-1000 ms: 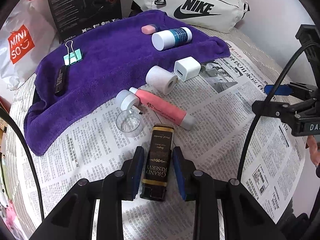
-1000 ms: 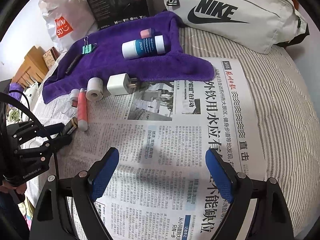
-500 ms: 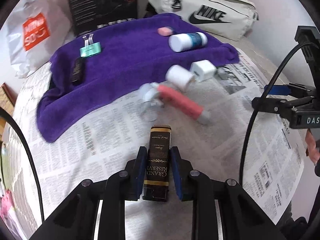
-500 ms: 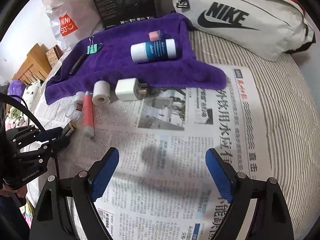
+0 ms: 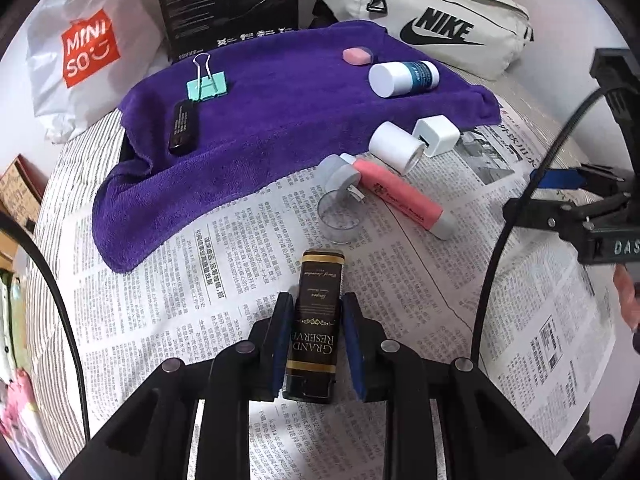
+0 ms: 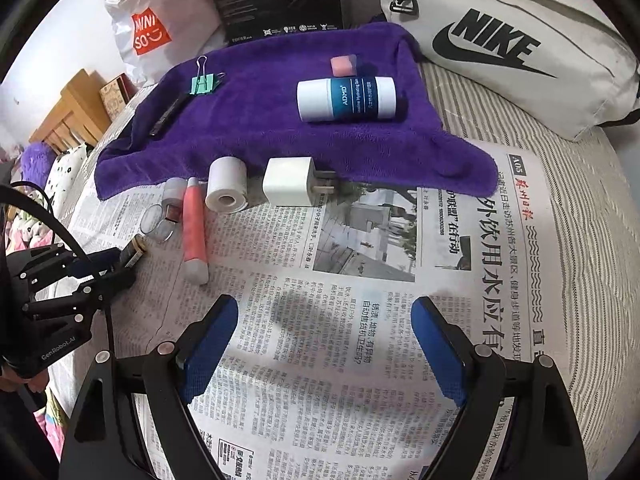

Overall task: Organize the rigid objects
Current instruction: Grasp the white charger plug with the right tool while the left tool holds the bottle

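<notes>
The black "Grand Reserve" box (image 5: 316,328) sits pinched between the blue pads of the left tongs (image 5: 318,350), over the newspaper (image 5: 224,264) spread on the bed. The left wrist view gives you the whole label; from the right wrist you only catch its gold end poking out of the tongs at the left edge. Just ahead of it are a clear cap (image 5: 339,219) and the pink tube (image 5: 398,198), then the white roll (image 5: 394,148) and white charger (image 5: 437,135) by the purple towel (image 5: 280,120). The charger's prongs only show from the right wrist. The right tongs (image 6: 324,350) are spread wide over bare newspaper with nothing between them.
</notes>
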`<state>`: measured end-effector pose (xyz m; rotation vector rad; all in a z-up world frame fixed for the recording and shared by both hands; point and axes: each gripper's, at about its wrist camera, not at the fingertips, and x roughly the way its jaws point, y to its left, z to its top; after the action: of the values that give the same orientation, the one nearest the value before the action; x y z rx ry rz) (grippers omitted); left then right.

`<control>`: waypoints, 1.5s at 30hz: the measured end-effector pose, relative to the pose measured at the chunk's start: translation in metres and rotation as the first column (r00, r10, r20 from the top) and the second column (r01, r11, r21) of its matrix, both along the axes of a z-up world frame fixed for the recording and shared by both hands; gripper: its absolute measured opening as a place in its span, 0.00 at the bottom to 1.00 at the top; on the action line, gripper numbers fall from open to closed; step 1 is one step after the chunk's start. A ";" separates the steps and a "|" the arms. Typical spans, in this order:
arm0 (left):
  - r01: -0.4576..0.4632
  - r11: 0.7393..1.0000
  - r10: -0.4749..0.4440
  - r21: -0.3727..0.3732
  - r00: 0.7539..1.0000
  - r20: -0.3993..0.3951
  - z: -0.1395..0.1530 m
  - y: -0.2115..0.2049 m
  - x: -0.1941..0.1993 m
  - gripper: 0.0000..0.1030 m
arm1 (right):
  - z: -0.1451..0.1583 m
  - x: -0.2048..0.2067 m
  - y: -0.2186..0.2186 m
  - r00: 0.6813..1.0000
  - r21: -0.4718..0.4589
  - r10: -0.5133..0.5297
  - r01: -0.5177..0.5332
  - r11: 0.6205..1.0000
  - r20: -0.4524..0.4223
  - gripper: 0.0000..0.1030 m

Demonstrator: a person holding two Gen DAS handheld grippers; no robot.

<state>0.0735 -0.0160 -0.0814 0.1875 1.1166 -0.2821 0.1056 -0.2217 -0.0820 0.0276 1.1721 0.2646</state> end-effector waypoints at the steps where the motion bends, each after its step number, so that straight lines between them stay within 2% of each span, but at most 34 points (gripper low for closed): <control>1: -0.006 1.000 0.006 -0.009 1.000 -0.001 0.000 0.002 0.000 0.23 | 0.000 0.000 -0.001 1.000 0.001 -0.004 0.004 1.000 0.001 0.85; 3: -0.026 0.999 0.026 -0.029 1.000 -0.003 0.002 0.006 0.001 0.23 | 0.001 0.002 -0.002 1.000 0.003 -0.008 0.008 1.000 0.006 0.85; 12: -0.085 0.996 0.085 -0.025 0.996 -0.001 0.002 0.028 0.005 0.23 | 0.009 0.030 0.002 0.998 0.068 -0.046 0.043 0.997 0.045 0.85; 26: -0.089 0.994 0.089 -0.056 0.996 -0.007 -0.001 0.037 0.007 0.23 | -0.012 0.063 0.018 0.994 0.037 -0.091 0.089 0.995 0.061 0.83; 30: -0.092 0.994 0.091 -0.063 0.996 -0.006 -0.002 0.038 0.008 0.23 | -0.014 0.065 0.025 0.991 0.002 -0.095 0.095 0.995 0.094 0.82; 32: -0.093 0.994 0.093 -0.059 0.996 -0.005 -0.002 0.037 0.007 0.23 | -0.015 0.065 0.030 0.989 -0.038 -0.089 0.093 0.995 0.115 0.76; 34: -0.091 0.994 0.091 -0.055 0.996 -0.002 -0.003 0.036 0.007 0.23 | -0.016 0.063 0.037 0.988 -0.097 -0.063 0.077 0.992 0.142 0.64; 35: -0.090 0.994 0.090 -0.055 0.996 -0.002 -0.003 0.037 0.008 0.23 | -0.016 0.061 0.038 0.987 -0.091 -0.051 0.065 0.994 0.149 0.59; 36: -0.090 0.994 0.090 -0.057 0.996 -0.002 -0.003 0.037 0.008 0.23 | -0.014 0.060 0.037 0.988 -0.071 -0.043 0.054 0.996 0.151 0.47; 37: -0.089 0.994 0.089 -0.058 0.996 -0.002 -0.003 0.037 0.007 0.23 | -0.013 0.059 0.036 0.988 -0.066 -0.035 0.045 0.997 0.150 0.43; 42: -0.089 0.995 0.089 -0.049 0.996 0.000 -0.003 0.036 0.007 0.23 | -0.007 0.053 0.022 0.992 -0.011 -0.045 0.047 0.999 0.120 0.42; 45: -0.094 0.994 0.094 -0.047 0.996 0.003 -0.003 0.036 0.008 0.23 | -0.010 0.051 0.020 0.993 -0.024 -0.034 0.037 0.999 0.110 0.42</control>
<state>0.0813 0.0197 -0.0845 0.0937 1.1090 -0.2239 0.1562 -0.2012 -0.0919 0.0108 1.0647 0.2166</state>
